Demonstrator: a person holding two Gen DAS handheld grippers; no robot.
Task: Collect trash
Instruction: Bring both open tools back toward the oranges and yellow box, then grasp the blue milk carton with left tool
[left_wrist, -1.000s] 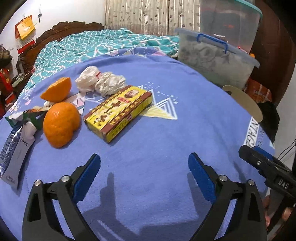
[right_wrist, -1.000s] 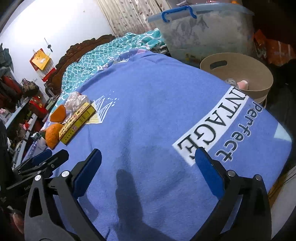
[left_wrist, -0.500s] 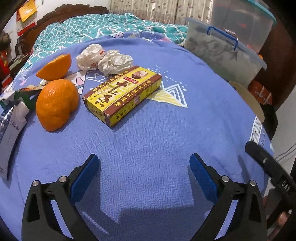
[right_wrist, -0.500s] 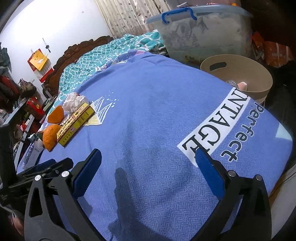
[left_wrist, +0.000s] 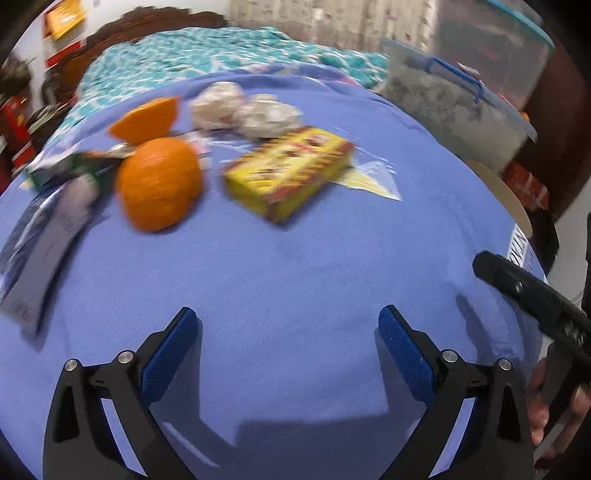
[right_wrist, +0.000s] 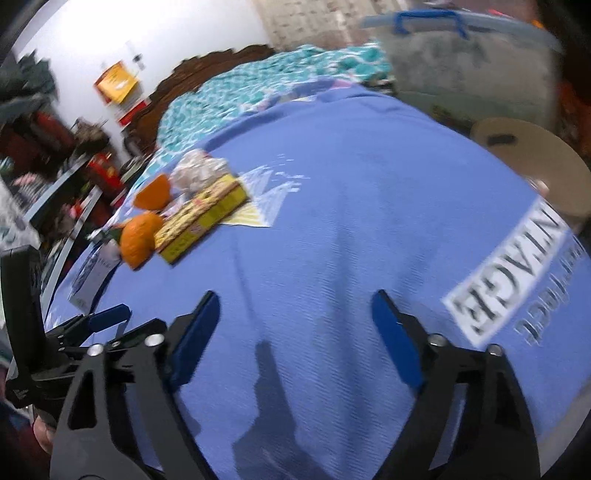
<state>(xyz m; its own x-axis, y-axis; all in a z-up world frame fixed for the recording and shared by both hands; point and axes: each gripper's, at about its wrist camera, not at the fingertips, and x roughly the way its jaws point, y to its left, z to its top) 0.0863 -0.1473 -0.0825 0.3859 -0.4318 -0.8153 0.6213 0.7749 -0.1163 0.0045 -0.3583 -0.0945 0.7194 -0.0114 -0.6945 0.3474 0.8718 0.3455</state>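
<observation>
Periwinkle blue blanket (left_wrist: 295, 266), printed with white-and-black lettering. On it, a yellow box (left_wrist: 291, 170) with red print. Left of the box, orange peel (left_wrist: 159, 184); behind, whitish crumpled wrappers (left_wrist: 243, 110).

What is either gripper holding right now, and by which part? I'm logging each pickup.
Nothing is held. The left gripper stands open over bare blanket; the right gripper, jaws just closing somewhat, has nothing between them.

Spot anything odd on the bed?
Litter lies on the blanket: a box, crumpled paper, orange peels and wrappers, none binned yet. Nothing looks spilled; the frames are blurred.
</observation>
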